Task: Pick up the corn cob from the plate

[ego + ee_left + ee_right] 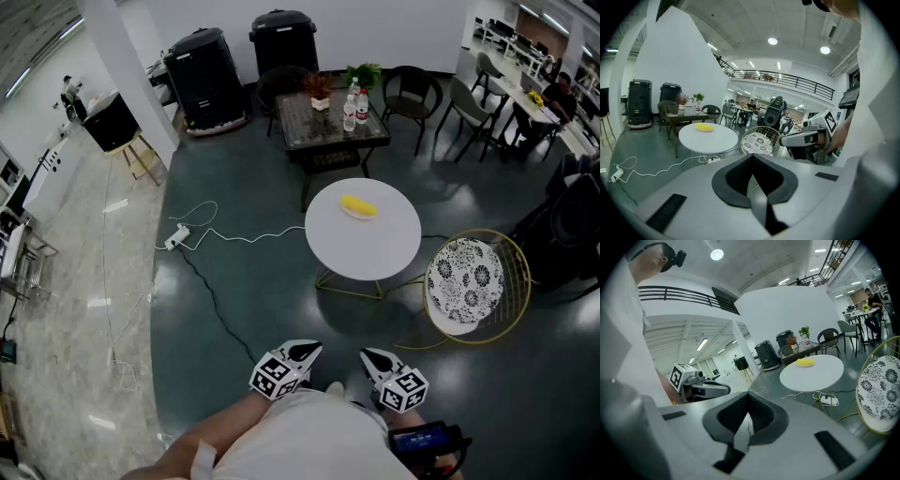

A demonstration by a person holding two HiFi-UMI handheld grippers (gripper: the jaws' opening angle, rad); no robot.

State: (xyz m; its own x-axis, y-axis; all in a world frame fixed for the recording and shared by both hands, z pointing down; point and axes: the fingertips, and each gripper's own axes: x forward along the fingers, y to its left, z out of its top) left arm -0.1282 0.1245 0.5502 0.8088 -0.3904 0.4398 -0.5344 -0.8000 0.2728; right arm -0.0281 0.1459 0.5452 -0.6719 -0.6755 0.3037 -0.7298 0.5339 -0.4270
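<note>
The yellow corn cob (357, 206) lies on a pale plate that hardly stands out from the round white table (375, 253). The gripper views also show the corn cob (704, 126) (805, 362) far ahead. Both grippers are held low by the person's body, well short of the table. My left gripper (309, 350) is shut with nothing between its jaws, as the left gripper view (752, 157) shows. My right gripper (368, 355) is likewise shut and empty, its pads meeting (749, 398).
A gold wire chair with a patterned cushion (466, 286) stands right of the table. Behind is a dark glass table (330, 131) with bottles and plants. A white cable and power strip (176, 239) lie on the floor at left. Black bins (206, 75) stand at the back.
</note>
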